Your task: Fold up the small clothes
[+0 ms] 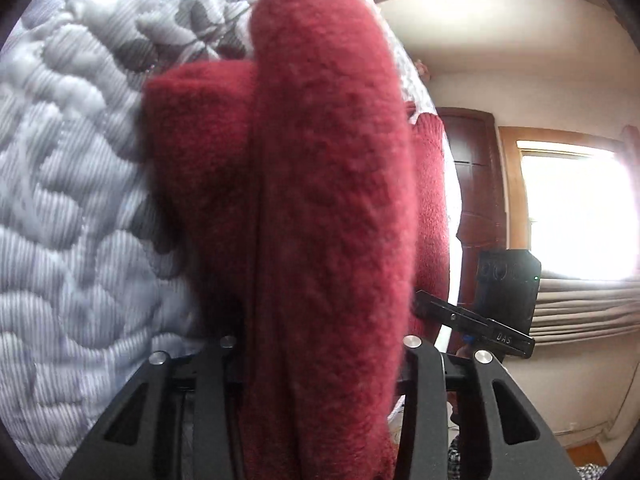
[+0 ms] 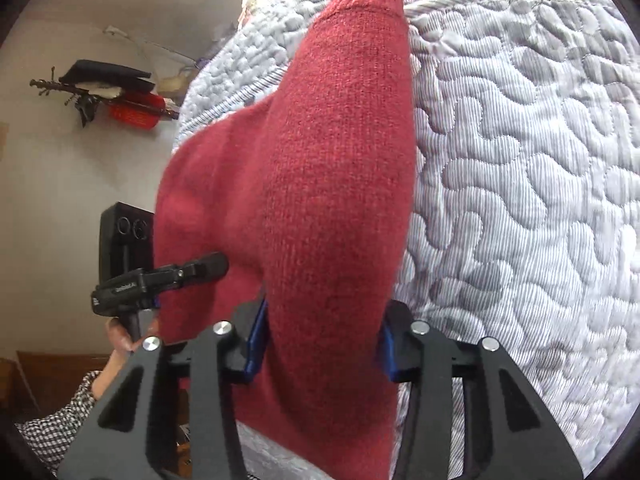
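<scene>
The quilted bed (image 2: 520,200) lies under everything. The red knit sweater (image 2: 320,200) hangs lifted above it, a ribbed cuff at the far end. The right gripper (image 2: 320,344) and left gripper (image 1: 320,360) each have jaws pinching its edge. Keep both grips level and taut, then lay the fold down evenly

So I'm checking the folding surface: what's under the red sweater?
A quilted grey-white bedspread shows all around the red sweater. The sweater is held up by both hand-held grippers, and it hides whatever lies directly beneath it.
</scene>
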Demonstrator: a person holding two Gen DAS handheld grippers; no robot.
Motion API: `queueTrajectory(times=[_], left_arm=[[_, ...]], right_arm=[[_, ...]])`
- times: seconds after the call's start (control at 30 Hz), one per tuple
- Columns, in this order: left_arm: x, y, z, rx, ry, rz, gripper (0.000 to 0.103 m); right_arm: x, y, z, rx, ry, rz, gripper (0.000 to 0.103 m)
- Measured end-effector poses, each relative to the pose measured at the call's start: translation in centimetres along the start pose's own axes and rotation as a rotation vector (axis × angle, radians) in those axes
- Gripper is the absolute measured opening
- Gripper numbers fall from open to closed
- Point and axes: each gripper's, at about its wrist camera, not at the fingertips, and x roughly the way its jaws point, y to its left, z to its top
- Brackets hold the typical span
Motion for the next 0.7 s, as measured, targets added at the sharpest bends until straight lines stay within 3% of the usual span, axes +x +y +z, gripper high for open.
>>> queueTrajectory(times=[0.3, 0.53, 0.7], left_arm=[[1.0, -3.6, -4.7, 0.081, 0.046, -0.071, 0.038], [5.6, -9.2, -8.3, 0.162, 0.076, -0.055, 0.038], [10.7, -15.3, -10.1, 0.233, 0.068, -0.037, 0.038]], right_arm=[[-6.2, 0.3, -5.5, -0.008, -0.078, -0.024, 0.04], [-12.2, -3.5, -10.2, 0.035, -0.141, -0.04, 0.04], [-18.2, -8.5, -12.3, 0.042, -0.184, -0.048, 0.04]])
